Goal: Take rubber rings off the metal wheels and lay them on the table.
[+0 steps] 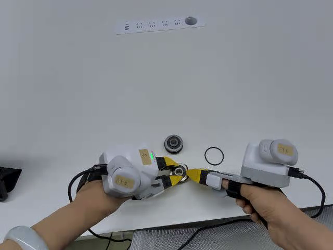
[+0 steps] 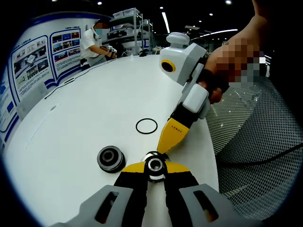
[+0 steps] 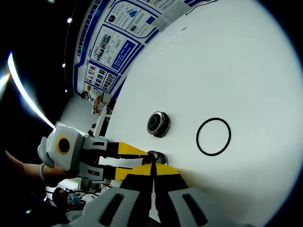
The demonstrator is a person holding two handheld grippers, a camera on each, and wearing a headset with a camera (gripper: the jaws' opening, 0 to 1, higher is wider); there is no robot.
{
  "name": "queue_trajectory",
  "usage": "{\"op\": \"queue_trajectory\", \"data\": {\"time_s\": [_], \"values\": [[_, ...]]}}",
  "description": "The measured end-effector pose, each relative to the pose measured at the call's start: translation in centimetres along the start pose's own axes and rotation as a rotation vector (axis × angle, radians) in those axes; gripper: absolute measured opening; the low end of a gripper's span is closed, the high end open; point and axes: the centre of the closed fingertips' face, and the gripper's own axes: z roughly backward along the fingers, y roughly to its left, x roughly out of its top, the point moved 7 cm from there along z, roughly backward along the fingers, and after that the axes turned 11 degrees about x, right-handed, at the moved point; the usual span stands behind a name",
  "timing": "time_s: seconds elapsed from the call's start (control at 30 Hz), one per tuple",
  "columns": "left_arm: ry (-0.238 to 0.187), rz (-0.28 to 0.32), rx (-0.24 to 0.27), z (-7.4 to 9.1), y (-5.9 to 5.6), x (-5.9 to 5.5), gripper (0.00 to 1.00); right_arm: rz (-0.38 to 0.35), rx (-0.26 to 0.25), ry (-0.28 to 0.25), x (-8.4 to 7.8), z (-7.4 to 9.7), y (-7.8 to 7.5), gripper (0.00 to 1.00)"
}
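Observation:
My left gripper (image 1: 176, 171) is shut on a small metal wheel (image 1: 181, 170), which sits between its yellow tips (image 2: 154, 166) just over the table. My right gripper (image 1: 194, 174) is shut, and its yellow tip (image 2: 173, 132) touches that wheel's right edge (image 3: 159, 158); I cannot tell whether it pinches anything. A second wheel (image 1: 174, 144) with a dark rubber ring around it stands on the table behind them (image 2: 111, 159) (image 3: 158, 123). A loose black rubber ring (image 1: 214, 155) lies flat to the right (image 2: 146, 126) (image 3: 213, 136).
A white power strip (image 1: 158, 24) lies at the far side of the white table (image 1: 104, 94). A black object (image 1: 8, 179) sits at the left edge. The table's front edge (image 1: 171, 223) runs just below my hands.

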Motion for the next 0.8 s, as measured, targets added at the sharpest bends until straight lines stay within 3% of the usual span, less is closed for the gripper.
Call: {"op": "queue_trajectory", "data": {"time_s": [0.57, 0.6, 0.63, 0.67, 0.73, 0.8], "values": [[-0.001, 0.000, 0.001, 0.0, 0.0, 0.0, 0.13, -0.005, 0.045, -0.008, 0.2, -0.4, 0.9, 0.02], [-0.001, 0.000, 0.001, 0.0, 0.0, 0.0, 0.13, -0.009, 0.061, -0.004, 0.2, -0.5, 1.1, 0.02], [-0.001, 0.000, 0.001, 0.0, 0.0, 0.0, 0.13, -0.037, 0.105, -0.043, 0.6, -0.6, 1.8, 0.02], [-0.001, 0.000, 0.001, 0.0, 0.0, 0.0, 0.13, -0.050, 0.102, -0.049, 0.7, -0.5, 1.8, 0.02], [-0.002, 0.001, 0.001, 0.0, 0.0, 0.0, 0.13, -0.001, 0.067, -0.027, 0.7, -0.3, 1.5, 0.02], [-0.003, 0.002, 0.001, 0.0, 0.0, 0.0, 0.13, -0.028, 0.063, -0.040, 0.6, -0.2, 1.1, 0.02]]}}
